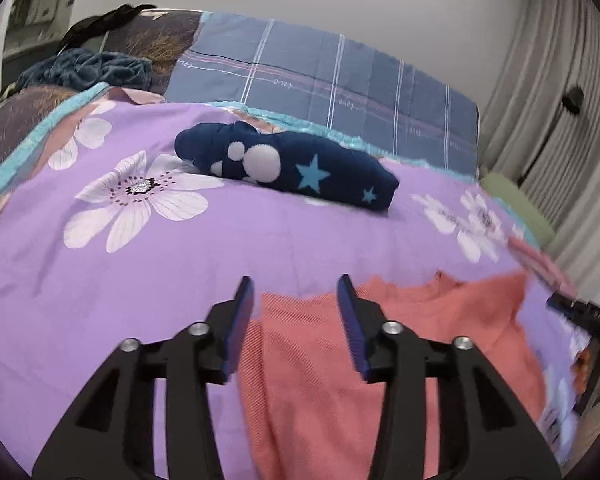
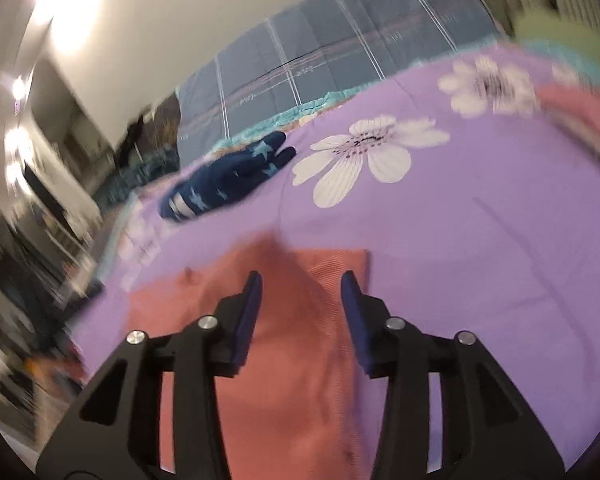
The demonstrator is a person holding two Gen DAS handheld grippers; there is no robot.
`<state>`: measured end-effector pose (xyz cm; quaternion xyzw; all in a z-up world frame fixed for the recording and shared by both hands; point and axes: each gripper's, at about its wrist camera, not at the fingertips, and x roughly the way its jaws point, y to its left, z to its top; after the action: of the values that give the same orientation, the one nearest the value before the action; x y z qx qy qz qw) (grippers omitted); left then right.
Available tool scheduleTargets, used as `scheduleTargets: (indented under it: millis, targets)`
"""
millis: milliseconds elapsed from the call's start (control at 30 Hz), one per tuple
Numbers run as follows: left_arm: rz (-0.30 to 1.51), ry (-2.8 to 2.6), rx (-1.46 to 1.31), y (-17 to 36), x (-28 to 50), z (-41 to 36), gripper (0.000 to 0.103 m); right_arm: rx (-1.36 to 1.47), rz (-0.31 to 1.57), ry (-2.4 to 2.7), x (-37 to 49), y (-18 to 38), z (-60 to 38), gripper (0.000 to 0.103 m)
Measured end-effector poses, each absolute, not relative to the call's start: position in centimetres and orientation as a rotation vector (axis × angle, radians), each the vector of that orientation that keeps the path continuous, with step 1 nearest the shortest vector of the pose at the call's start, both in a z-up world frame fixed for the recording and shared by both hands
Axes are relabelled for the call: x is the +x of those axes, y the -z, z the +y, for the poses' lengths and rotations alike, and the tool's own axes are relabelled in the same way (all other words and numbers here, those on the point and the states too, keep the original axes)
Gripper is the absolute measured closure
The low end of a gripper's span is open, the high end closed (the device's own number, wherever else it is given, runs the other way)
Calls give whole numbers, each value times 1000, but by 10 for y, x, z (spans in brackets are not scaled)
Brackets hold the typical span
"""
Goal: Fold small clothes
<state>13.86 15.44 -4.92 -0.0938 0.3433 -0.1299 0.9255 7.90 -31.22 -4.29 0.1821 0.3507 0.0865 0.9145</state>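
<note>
A salmon-pink garment [image 1: 320,364] lies flat on the purple flowered bedspread [image 1: 100,280] at the near edge. My left gripper [image 1: 296,284] is open and empty, just above the garment's far left corner. My right gripper [image 2: 302,280] is open and empty, over the garment [image 2: 292,360] near its far right edge. The right gripper's tip [image 1: 572,306] also shows at the right of the left wrist view. A folded navy garment with stars and white dots [image 1: 288,164] lies farther back on the bed; it also shows in the right wrist view [image 2: 224,180], blurred.
A blue plaid quilt [image 1: 320,76] lies folded at the head of the bed. A dark teal blanket [image 1: 88,70] is heaped at the far left. A green pillow [image 1: 516,204] and pink cloth [image 1: 540,264] lie at the bed's right edge, by grey curtains [image 1: 560,80].
</note>
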Motion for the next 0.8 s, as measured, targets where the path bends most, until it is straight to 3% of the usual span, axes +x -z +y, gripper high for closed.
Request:
scheduleTargets:
  millis: [333,467,500,567,800]
  targets:
    - [859,258,-112,99,169,154,52,146,844,-201,135,84,-288,60]
    - [874,267,-103,103,184,151,83,176,875,-189,165,98,-289,61]
    - [872,274,-111,103,186,152,99,182,882,-188,170,100,-289,71]
    - [851,278,-124,98,185,152,100,194,882,-187,174,100,-289,98]
    - [692,308,-108,52,158,148,101,239,679,-212,136,46,-298,100]
